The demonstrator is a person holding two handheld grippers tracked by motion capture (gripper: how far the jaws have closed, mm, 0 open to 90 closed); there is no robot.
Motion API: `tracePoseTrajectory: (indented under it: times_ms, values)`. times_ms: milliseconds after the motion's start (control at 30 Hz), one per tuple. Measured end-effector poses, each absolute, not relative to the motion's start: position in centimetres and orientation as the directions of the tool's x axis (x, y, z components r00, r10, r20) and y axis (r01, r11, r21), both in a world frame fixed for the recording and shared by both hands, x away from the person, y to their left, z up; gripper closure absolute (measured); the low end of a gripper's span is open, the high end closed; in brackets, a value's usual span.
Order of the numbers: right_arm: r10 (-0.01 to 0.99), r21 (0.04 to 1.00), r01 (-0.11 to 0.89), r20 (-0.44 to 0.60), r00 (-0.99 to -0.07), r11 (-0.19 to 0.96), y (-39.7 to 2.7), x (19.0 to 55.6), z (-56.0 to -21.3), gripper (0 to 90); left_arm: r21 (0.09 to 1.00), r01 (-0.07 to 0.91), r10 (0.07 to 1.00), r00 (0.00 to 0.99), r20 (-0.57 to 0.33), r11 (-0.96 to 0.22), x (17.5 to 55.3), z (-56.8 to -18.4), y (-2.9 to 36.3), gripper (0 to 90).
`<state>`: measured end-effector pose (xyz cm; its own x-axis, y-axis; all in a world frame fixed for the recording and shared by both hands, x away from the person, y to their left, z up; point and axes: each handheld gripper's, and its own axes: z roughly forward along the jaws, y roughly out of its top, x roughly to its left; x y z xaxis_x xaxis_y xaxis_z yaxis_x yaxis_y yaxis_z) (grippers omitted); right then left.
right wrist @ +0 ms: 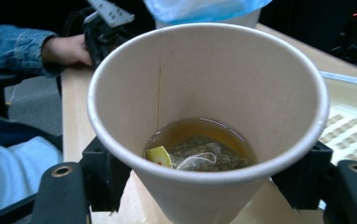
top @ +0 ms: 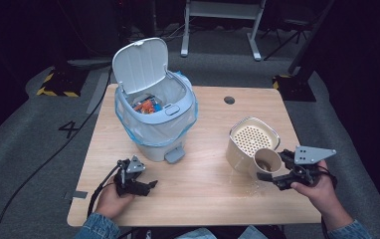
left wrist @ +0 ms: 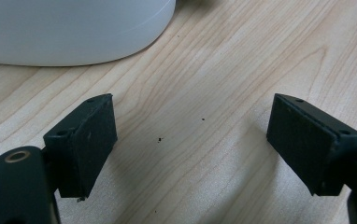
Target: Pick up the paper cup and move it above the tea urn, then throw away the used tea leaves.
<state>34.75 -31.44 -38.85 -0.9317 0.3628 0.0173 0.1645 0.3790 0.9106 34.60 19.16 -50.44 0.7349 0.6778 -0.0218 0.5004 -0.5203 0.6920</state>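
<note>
One gripper (right wrist: 204,182) clamps the paper cup (right wrist: 204,93).

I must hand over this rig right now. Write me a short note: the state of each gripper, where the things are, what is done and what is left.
Right gripper: shut on the paper cup, held tilted beside the cream strainer container. The cup has tea and a used tea bag in it.
Left gripper: open, holding nothing, low over the table in front of the pedal bin.
Done: the bin lid is up, with rubbish already in the liner.
Left, probably: drain the tea through the strainer, then drop cup and tea bag in the bin.
</note>
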Motion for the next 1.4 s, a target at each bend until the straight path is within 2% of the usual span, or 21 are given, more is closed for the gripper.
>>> tracePoseTrajectory:
  times_ms: [233, 467, 933, 1100, 1400]
  values:
    - [0.401, 0.921, 0.185, 0.035, -0.916, 0.342, -31.3, 35.8, -36.3, 29.9, 0.692, 0.496, 0.676, 0.736, -0.016, -0.524, 34.7, -50.4, 19.1, 16.1]
    - [0.428, 0.920, 0.164, -0.004, -0.904, 0.355, -31.3, 36.9, -33.8, 29.9, 0.691, 0.502, 0.679, 0.734, -0.022, -0.520, 34.7, -50.4, 19.1, 16.1]
    - [0.502, 0.916, 0.165, -0.044, -0.864, 0.366, -31.9, 40.8, -31.9, 29.7, 0.692, 0.501, 0.679, 0.734, -0.021, -0.520, 34.7, -50.4, 19.1, 16.1]
    - [0.511, 0.910, 0.101, -0.131, -0.850, 0.402, -32.0, 42.4, -31.5, 29.8, 0.692, 0.501, 0.679, 0.733, -0.021, -0.520, 34.7, -50.4, 19.1, 16.1]
    - [0.435, 0.814, -0.111, -0.413, -0.800, 0.570, -31.5, 44.3, -31.4, 31.0, 0.690, 0.500, 0.679, 0.734, -0.015, -0.524, 34.7, -50.4, 19.2, 16.1]
